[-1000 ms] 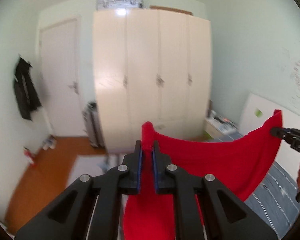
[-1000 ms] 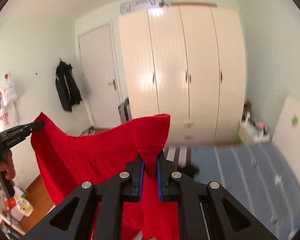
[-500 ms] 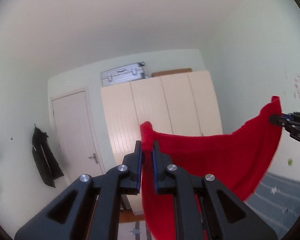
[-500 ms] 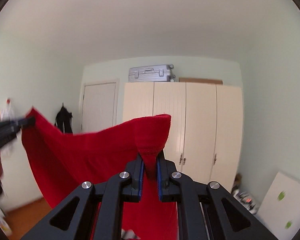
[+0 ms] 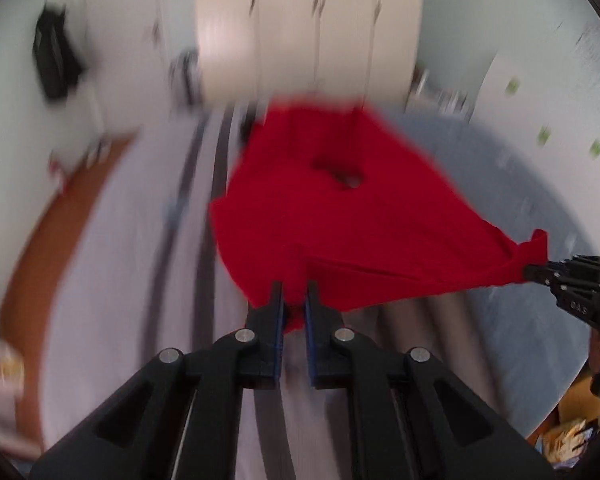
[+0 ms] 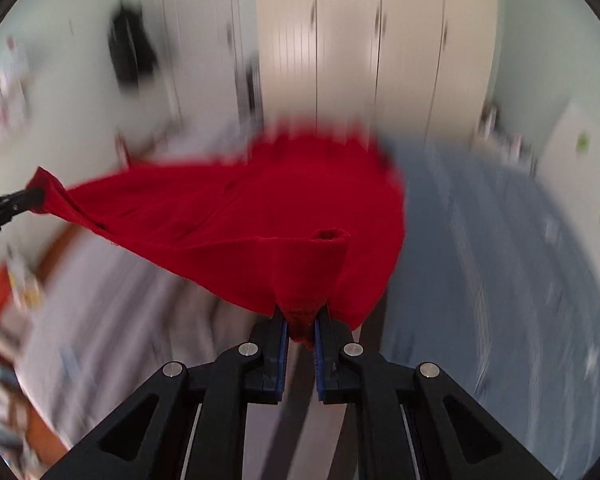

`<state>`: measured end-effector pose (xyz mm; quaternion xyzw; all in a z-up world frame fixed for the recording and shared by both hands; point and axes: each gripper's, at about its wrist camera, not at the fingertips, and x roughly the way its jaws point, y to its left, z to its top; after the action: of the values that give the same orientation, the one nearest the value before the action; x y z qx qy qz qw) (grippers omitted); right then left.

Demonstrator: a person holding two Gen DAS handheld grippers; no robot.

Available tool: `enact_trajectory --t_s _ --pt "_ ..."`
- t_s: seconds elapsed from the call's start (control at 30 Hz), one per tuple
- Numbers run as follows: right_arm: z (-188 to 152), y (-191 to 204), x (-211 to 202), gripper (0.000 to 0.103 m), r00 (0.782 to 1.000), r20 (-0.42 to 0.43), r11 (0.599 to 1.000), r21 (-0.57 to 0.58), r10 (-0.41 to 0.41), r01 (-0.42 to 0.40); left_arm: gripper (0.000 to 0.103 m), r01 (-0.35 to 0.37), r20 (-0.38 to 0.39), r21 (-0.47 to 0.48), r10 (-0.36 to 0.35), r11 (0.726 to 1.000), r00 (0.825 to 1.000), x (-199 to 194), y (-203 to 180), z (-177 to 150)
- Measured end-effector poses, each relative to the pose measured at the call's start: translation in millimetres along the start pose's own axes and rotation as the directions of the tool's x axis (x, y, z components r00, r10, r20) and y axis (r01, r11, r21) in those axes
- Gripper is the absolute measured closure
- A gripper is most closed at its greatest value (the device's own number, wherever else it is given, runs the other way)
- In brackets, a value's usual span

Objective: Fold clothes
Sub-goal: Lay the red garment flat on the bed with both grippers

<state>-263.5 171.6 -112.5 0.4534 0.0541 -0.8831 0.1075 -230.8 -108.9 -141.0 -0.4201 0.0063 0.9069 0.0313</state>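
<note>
A red garment (image 5: pixel 340 208) billows out flat in the air over the bed, stretched between both grippers. My left gripper (image 5: pixel 294 300) is shut on one corner of it. My right gripper (image 6: pixel 300 322) is shut on the other corner, where the red garment (image 6: pixel 260 216) bunches up between the pads. In the left wrist view the right gripper (image 5: pixel 540 270) shows at the right edge, pinching its corner. In the right wrist view the left gripper (image 6: pixel 28 196) shows at the left edge. Both views are blurred by motion.
Below lies a bed (image 6: pixel 500 260) with a striped blue and grey cover. A cream wardrobe (image 5: pixel 308 28) stands at the far end. A dark jacket (image 6: pixel 132 56) hangs on the left wall beside a white door. Wooden floor (image 5: pixel 60 232) runs along the bed's left side.
Both grippers swung up toward the ceiling, then down toward the bed. The red garment, which hung below them, now spreads out forward over the bed. Both grips held.
</note>
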Motion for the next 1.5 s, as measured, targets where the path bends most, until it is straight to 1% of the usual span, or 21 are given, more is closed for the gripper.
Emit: enact_trajectory --t_s 0.03,0.1,0.23,0.33,0.43,0.53,0.6,0.67,0.73,0.83,0.9,0.93,1.0,1.1,1.13,1.2,1.23,1.27,1.3,1.33,1.5 --pt "-33.5 8.9 24.9 0.094 0.998 -0.060 1.000 -0.004 0.003 -0.004 0.096 -0.013 -0.082 -0.014 0.011 1.000 0.997 23.2 -2.9 -40.6" --pt "-96.3 25.4 69.7 0.094 0.985 -0.171 1.000 -0.009 0.013 -0.015 0.096 -0.017 -0.161 -0.005 0.016 1.000 0.987 44.6 -7.8 -91.1" --pt "-168.2 39.4 103.9 0.093 0.962 -0.273 0.999 -0.029 0.018 -0.027 0.096 -0.032 -0.273 0.047 0.043 0.998 0.961 69.5 -13.1 -168.9" --pt "-200.1 38.9 113.0 0.090 0.941 -0.337 0.999 -0.028 0.027 -0.039 0.096 -0.027 -0.345 0.041 0.039 0.999 0.938 75.5 -3.1 -198.2" --pt "-219.6 32.0 108.7 0.090 0.917 -0.396 0.999 -0.012 0.042 -0.051 0.096 -0.021 -0.373 0.023 0.028 1.000 0.927 68.5 5.6 -207.1" --pt "-217.0 27.1 95.4 0.087 0.923 -0.384 0.999 -0.015 0.037 -0.046 0.092 -0.014 -0.373 -0.037 0.000 0.999 0.928 58.9 17.8 -201.5" --pt "-203.2 21.7 91.0 0.080 0.936 -0.350 0.999 0.010 0.035 -0.034 0.079 -0.029 -0.354 -0.082 -0.002 0.996 0.935 61.2 27.0 -189.6" --pt "-187.4 9.6 97.9 0.068 0.947 -0.318 0.997 0.069 0.039 -0.018 0.063 -0.043 -0.323 -0.155 -0.009 0.987 0.946 72.0 38.7 -173.4" --pt "-171.1 -4.5 108.2 0.065 0.957 -0.286 0.990 0.140 0.044 -0.004 0.057 -0.056 -0.297 -0.211 -0.009 0.976 0.955 88.0 47.4 -157.0" --pt "-181.3 -0.8 113.6 0.065 0.959 -0.283 0.980 0.199 0.032 0.026 0.053 -0.060 -0.313 -0.231 -0.016 0.971 0.950 105.7 36.0 -165.5" --pt "-181.0 -5.0 129.9 0.065 0.951 -0.306 0.972 0.231 0.032 0.041 0.053 -0.062 -0.324 -0.244 -0.021 0.968 0.946 117.5 28.4 -171.4" --pt "-183.8 -9.3 135.6 0.065 0.945 -0.324 0.968 0.245 0.034 0.049 0.053 -0.065 -0.353 -0.242 -0.026 0.968 0.935 119.9 24.5 -182.6" --pt "-195.0 -9.5 138.1 0.065 0.935 -0.350 0.961 0.273 0.052 0.049 0.053 -0.056 -0.374 -0.237 -0.037 0.970 0.927 126.9 19.1 -193.3" --pt "-205.5 -7.3 143.2 0.065 0.929 -0.364 0.955 0.295 0.068 0.045 0.053 -0.050 -0.372 -0.225 -0.038 0.973 0.928 130.3 10.6 -202.7" --pt "-208.7 -6.7 145.1 0.065 0.927 -0.367 0.953 0.300 0.073 0.044 0.054 -0.049 -0.371 -0.226 -0.040 0.973 0.928 131.4 8.2 -204.6" --pt "-210.8 -6.9 147.6 0.065 0.928 -0.365 0.949 0.313 0.082 0.040 0.069 -0.019 -0.366 -0.213 -0.062 0.977 0.929 132.5 2.2 -205.1" --pt "-210.5 -7.3 149.1 0.066 0.927 -0.364 0.946 0.323 0.088 0.036 0.081 -0.004 -0.363 -0.206 -0.073 0.979 0.929 133.1 -0.9 -205.4" --pt "-209.4 -7.2 150.1 0.072 0.927 -0.361 0.945 0.327 0.098 0.027 0.090 0.010 -0.364 -0.172 -0.073 0.985 0.929 133.2 -8.6 -204.1" --pt "-207.8 -6.5 150.8 0.080 0.927 -0.358 0.945 0.327 0.110 0.014 0.093 0.007 -0.366 -0.145 -0.060 0.989 0.929 132.6 -13.3 -202.9" --pt "-206.2 -5.9 151.5 0.097 0.927 -0.354 0.945 0.327 0.123 0.000 0.097 0.003 -0.367 -0.117 -0.046 0.993 0.929 132.0 -18.0 -201.7" --pt "-201.3 -0.6 137.9 0.099 0.931 -0.340 0.961 0.275 0.133 -0.037 0.099 0.010 -0.341 -0.153 -0.062 0.988 0.938 103.4 -14.9 -201.2"
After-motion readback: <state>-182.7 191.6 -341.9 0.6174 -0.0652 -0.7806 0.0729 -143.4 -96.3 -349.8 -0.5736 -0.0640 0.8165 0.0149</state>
